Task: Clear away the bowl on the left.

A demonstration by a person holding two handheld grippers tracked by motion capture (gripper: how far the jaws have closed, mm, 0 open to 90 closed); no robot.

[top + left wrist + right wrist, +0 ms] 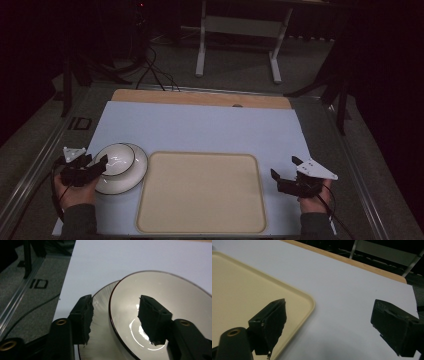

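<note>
A white bowl (116, 159) with a dark rim sits in a white plate (136, 175) at the left of the pale mat. My left gripper (97, 160) is open at the bowl's left edge. In the left gripper view, one jaw hangs inside the bowl (175, 295) and the other stands outside over the plate (102, 300), so the left gripper (115, 317) straddles the rim. A beige tray (200, 192) lies bare in the middle. My right gripper (284, 167) is open just right of the tray (242, 287); the right gripper (329, 320) has one jaw over the tray's corner.
The pale mat (200, 125) covers a table with a wooden strip (200, 97) along its far edge. Metal rails run along both sides. A white desk frame (202, 45) and cables (155, 75) are on the floor behind.
</note>
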